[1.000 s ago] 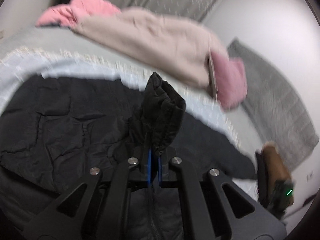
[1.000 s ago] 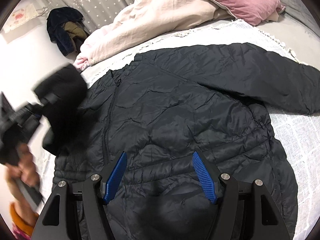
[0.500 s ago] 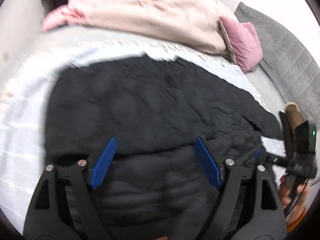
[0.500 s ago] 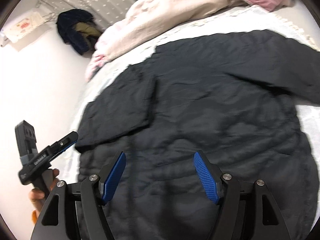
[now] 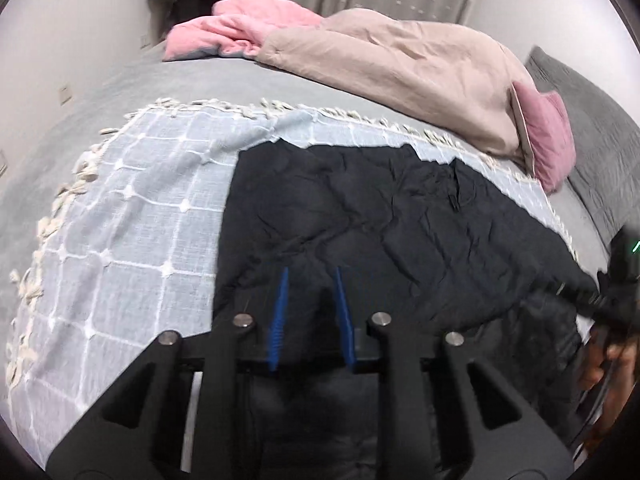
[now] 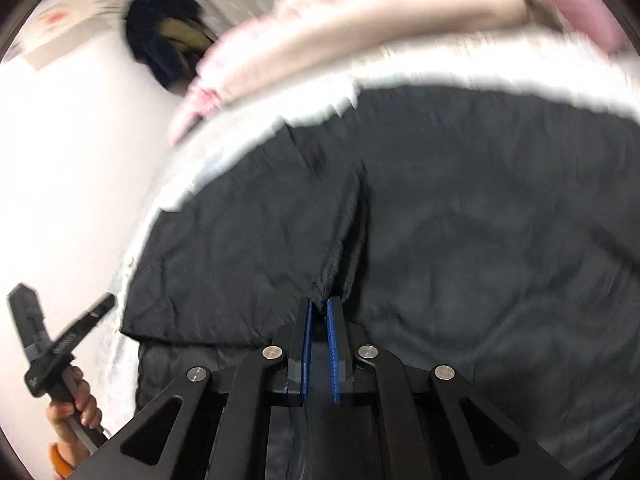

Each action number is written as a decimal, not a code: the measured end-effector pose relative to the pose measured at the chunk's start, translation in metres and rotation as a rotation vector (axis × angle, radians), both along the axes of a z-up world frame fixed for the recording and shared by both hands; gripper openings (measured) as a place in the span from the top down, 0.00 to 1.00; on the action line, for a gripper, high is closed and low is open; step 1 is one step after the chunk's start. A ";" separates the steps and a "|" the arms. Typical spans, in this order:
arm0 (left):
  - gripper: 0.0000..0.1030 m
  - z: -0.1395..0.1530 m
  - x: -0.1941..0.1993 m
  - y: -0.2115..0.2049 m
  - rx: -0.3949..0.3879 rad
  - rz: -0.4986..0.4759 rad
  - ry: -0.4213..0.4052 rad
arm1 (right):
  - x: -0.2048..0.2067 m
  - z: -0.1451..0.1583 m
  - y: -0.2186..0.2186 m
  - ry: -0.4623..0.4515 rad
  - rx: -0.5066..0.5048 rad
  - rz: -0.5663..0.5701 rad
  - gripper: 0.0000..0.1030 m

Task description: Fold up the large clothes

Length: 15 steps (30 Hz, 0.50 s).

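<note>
A black puffer jacket (image 5: 380, 232) lies flat on a pale checked throw (image 5: 132, 216) on the bed, its left sleeve folded in over the body. My left gripper (image 5: 310, 276) hovers over the jacket's lower part, its blue pads narrowly apart with nothing between them. The jacket fills the blurred right wrist view (image 6: 460, 220). There my right gripper (image 6: 318, 304) has its pads nearly together at the end of the folded sleeve (image 6: 256, 248); whether fabric is pinched is unclear. The left gripper also shows at the lower left of that view (image 6: 72, 332).
A beige duvet (image 5: 400, 60), a pink blanket (image 5: 240, 32) and a pink pillow (image 5: 548, 136) lie at the bed's far side. A grey quilt (image 5: 600, 128) is at the right. White wall is left of the bed. Dark clothes (image 6: 168, 36) hang on the wall.
My left gripper let go of the sleeve, which now lies folded on the jacket; its jaws opened wide, then narrowed. My right gripper moved to the sleeve end and closed from wide open.
</note>
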State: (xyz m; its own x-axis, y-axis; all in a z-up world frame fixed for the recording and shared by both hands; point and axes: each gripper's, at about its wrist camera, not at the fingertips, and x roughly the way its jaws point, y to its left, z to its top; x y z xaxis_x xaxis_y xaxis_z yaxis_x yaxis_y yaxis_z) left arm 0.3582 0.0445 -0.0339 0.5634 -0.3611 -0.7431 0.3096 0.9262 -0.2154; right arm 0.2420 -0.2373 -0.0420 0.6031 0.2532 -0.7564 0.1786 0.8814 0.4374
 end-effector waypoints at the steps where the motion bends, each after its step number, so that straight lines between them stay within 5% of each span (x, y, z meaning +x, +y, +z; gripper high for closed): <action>1: 0.76 -0.007 0.000 -0.001 -0.001 -0.016 0.000 | -0.002 0.007 0.001 -0.027 -0.052 -0.010 0.95; 6: 0.76 -0.058 0.001 -0.008 0.035 -0.028 0.097 | 0.002 -0.006 -0.002 0.061 -0.266 -0.059 0.96; 10: 0.76 -0.070 -0.004 -0.006 0.016 -0.022 0.079 | 0.005 -0.039 -0.006 0.156 -0.301 -0.061 0.96; 14: 0.71 -0.062 -0.005 -0.004 0.015 -0.012 0.106 | -0.009 -0.043 -0.015 0.118 -0.216 -0.065 0.95; 15: 0.64 -0.059 -0.006 -0.003 0.010 -0.008 0.112 | -0.013 -0.041 -0.018 0.115 -0.200 -0.062 0.93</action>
